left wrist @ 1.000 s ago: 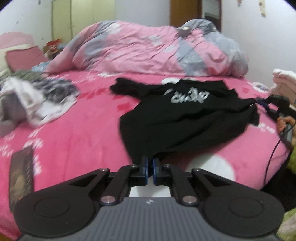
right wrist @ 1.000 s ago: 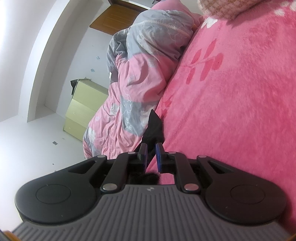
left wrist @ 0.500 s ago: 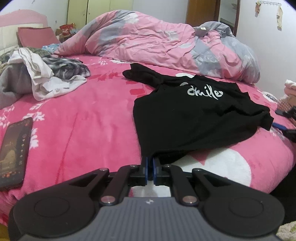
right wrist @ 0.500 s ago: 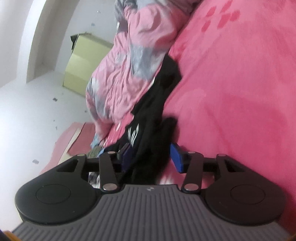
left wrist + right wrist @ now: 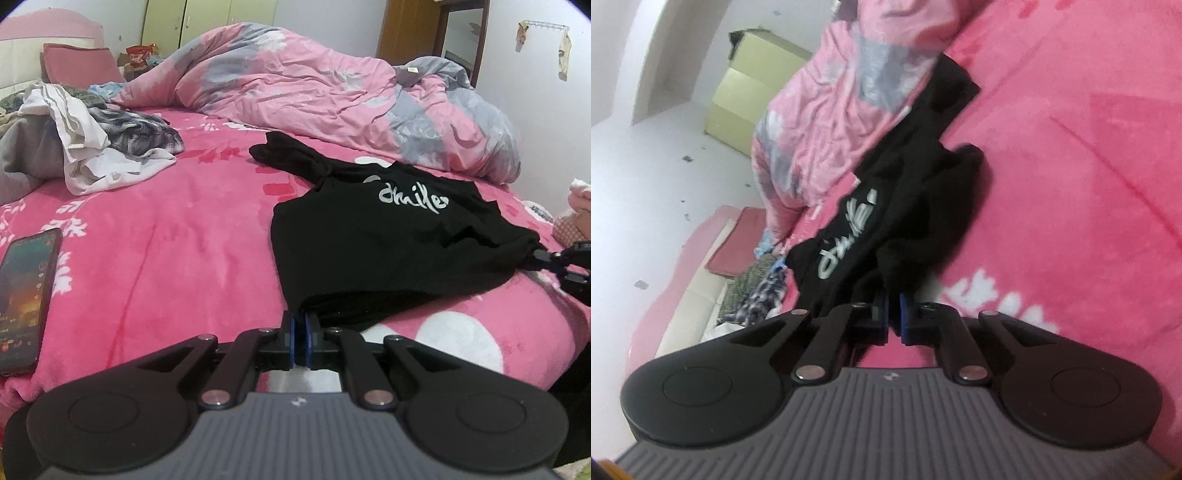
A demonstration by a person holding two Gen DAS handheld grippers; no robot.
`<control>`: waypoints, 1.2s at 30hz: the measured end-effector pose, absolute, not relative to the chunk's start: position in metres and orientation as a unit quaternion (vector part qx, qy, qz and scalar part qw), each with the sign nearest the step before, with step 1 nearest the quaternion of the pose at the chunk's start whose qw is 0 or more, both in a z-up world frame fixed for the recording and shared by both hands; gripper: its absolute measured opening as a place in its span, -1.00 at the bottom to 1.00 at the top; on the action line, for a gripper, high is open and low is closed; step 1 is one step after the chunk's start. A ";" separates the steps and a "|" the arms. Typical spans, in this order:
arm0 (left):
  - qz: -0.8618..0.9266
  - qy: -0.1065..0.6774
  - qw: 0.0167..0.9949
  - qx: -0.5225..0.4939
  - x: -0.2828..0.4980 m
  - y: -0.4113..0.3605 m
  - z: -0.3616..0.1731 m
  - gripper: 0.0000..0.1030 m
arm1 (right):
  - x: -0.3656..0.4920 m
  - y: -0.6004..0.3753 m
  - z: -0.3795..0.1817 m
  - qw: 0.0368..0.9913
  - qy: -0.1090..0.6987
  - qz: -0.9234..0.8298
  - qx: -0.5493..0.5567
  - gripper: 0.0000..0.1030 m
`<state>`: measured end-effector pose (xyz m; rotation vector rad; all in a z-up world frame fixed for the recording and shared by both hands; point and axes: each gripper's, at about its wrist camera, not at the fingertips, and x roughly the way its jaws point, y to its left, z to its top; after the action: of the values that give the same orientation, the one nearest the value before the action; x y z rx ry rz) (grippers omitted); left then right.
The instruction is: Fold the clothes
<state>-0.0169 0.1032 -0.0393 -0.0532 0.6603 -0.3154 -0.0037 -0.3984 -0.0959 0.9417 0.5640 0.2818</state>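
Note:
A black T-shirt [image 5: 388, 243] with pale lettering lies spread on the pink bed cover [image 5: 166, 240]. My left gripper [image 5: 300, 325] is shut on the shirt's near bottom corner, at the bed's front edge. In the right wrist view, rolled sideways, my right gripper [image 5: 894, 314] is shut on a bunched edge of the same T-shirt [image 5: 916, 206]. From the left wrist view, the right gripper [image 5: 543, 256] pinches the shirt's right side, drawing the cloth to a point there.
A phone [image 5: 26, 295] with a lit screen lies at the bed's near left. A pile of loose clothes [image 5: 85, 136] sits at the far left. A pink and grey duvet [image 5: 314, 103] is heaped along the back. A yellow-green wardrobe [image 5: 753, 96] stands by the wall.
The right gripper's jaws opened around the shirt's edge half a second ago and have now shut on it. The left gripper kept its hold and sank slightly.

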 end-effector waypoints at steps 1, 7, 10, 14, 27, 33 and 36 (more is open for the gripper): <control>-0.156 0.322 0.933 -0.030 -0.017 0.104 -0.038 -0.88 | -0.010 -0.399 -0.089 0.848 0.259 0.140 0.441 -0.93; -0.173 0.327 0.929 -0.026 -0.023 0.101 -0.036 -0.88 | -0.068 -0.420 -0.050 0.856 0.233 0.151 0.437 -0.93; -0.182 0.332 0.925 -0.013 -0.028 0.096 -0.036 -0.88 | -0.088 -0.424 -0.052 0.859 0.255 0.129 0.424 -0.94; -0.187 0.351 0.917 0.004 -0.031 0.093 -0.036 -0.79 | -0.089 -0.419 -0.077 0.854 0.323 0.081 0.401 -0.88; -0.233 0.317 0.915 -0.089 -0.017 0.126 0.018 0.02 | -0.071 -0.448 -0.008 0.902 0.263 0.079 0.334 0.06; -0.242 0.316 0.916 -0.048 0.034 0.072 0.009 -0.01 | 0.024 -0.413 0.016 0.911 0.282 0.134 0.270 0.06; -0.255 0.342 0.904 -0.033 0.049 0.047 -0.013 -0.06 | 0.081 -0.372 0.021 0.905 0.317 0.168 0.227 0.06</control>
<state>0.0495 0.0472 -0.0133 -0.0673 0.7058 -0.5259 0.0813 -0.3722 0.0214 0.4683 0.6549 0.3468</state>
